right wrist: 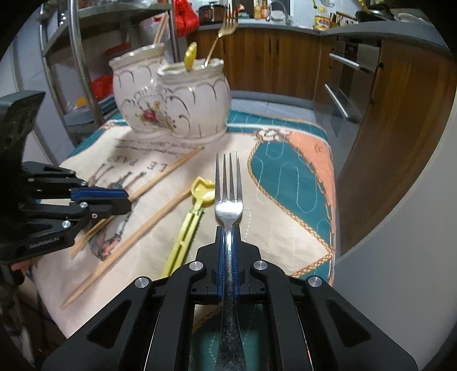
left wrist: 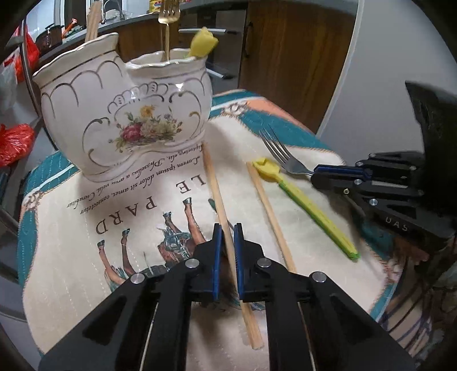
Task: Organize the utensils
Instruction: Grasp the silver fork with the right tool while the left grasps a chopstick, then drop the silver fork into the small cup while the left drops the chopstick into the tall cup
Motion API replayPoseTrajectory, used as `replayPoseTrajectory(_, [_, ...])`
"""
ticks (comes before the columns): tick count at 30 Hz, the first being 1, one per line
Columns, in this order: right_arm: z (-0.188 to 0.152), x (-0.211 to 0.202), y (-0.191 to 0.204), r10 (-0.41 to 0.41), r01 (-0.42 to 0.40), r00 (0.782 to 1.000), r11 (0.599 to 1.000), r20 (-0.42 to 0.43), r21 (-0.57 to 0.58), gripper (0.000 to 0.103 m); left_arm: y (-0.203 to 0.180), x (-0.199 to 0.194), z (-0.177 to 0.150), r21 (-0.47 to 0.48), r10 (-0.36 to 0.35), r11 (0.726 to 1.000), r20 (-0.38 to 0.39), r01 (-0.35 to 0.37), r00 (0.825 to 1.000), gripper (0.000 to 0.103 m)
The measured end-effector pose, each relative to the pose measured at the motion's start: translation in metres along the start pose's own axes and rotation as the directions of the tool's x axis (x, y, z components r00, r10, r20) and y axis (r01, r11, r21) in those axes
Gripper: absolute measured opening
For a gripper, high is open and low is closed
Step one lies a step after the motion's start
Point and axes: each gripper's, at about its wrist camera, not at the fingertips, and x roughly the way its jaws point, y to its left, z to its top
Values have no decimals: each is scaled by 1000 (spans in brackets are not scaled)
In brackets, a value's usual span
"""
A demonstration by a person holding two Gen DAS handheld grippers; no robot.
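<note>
A white floral double-pot holder (left wrist: 125,114) (right wrist: 174,105) stands on the printed cloth; it holds a gold fork (left wrist: 168,17), a yellow spoon (left wrist: 203,42) and chopsticks (left wrist: 93,21). My left gripper (left wrist: 227,228) is shut on a wooden chopstick (left wrist: 217,188) lying on the cloth. A second chopstick (left wrist: 270,214) and a yellow-green spoon (left wrist: 308,205) lie to its right. My right gripper (right wrist: 228,228) is shut on the handle of a silver fork (right wrist: 228,199), tines pointing toward the holder.
The printed cloth (right wrist: 288,177) covers a small table with edges close on all sides. Wooden cabinets and an oven (right wrist: 348,85) stand behind and right. A metal rack (right wrist: 77,57) with red bags stands left of the holder.
</note>
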Motion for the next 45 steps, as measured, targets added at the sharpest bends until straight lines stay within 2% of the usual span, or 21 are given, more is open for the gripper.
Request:
replayPoseTrajectory(5, [3, -23, 2, 4, -5, 994, 1000, 112, 3, 6, 14, -21, -2, -19, -21, 1000, 64, 22, 998, 6])
replayPoseTrajectory(10, [6, -49, 7, -9, 11, 976, 1000, 218, -9, 6, 21, -40, -4, -15, -24, 1000, 124, 26, 992, 6])
replayPoseTrajectory(14, [12, -65, 11, -19, 24, 958, 1000, 285, -14, 6, 23, -64, -5, 6, -44, 999, 198, 44, 979, 6])
replayPoseTrajectory(18, [25, -80, 15, -25, 28, 926, 1000, 377, -4, 6, 30, -90, 2, 14, -43, 999, 307, 41, 951, 6])
replayPoseTrajectory(21, [42, -87, 16, -30, 27, 895, 1000, 446, 12, 6, 37, -106, 7, 7, -40, 999, 387, 41, 921, 6])
replayPoseTrajectory(22, [49, -89, 17, -29, 25, 887, 1000, 461, 16, 6, 41, -113, 10, 4, -28, 1000, 423, 29, 906, 6])
replayPoseTrajectory(24, [64, -91, 16, -17, 6, 877, 1000, 479, 25, 6, 44, -118, 19, -9, -16, 1000, 461, 23, 887, 6])
replayPoseTrajectory(28, [94, -92, 15, 22, -41, 868, 999, 496, 28, 6, 70, -131, 43, -56, -31, 996, 552, 74, 833, 6])
replayPoseTrajectory(29, [99, -93, 15, 24, -44, 866, 999, 499, 28, 6, 76, -132, 46, -65, -37, 994, 564, 89, 825, 6])
replayPoseTrajectory(32, [120, -92, 12, 34, -62, 859, 997, 511, 39, 6, 102, -128, 67, -108, -72, 979, 615, 174, 786, 6])
replayPoseTrajectory(35, [137, -89, 8, 40, -75, 852, 996, 522, 44, 6, 124, -118, 81, -142, -96, 959, 647, 244, 756, 6])
replayPoseTrajectory(40, [159, -74, 3, 40, -83, 849, 995, 527, 59, 6, 150, -88, 97, -200, -112, 925, 670, 324, 734, 6])
replayPoseTrajectory(42, [166, -65, 2, 41, -86, 852, 994, 521, 61, 6, 160, -74, 102, -225, -119, 909, 666, 350, 736, 6])
replayPoseTrajectory(45, [173, -51, 0, 42, -88, 856, 994, 516, 64, 6, 167, -63, 104, -243, -100, 904, 679, 351, 727, 6])
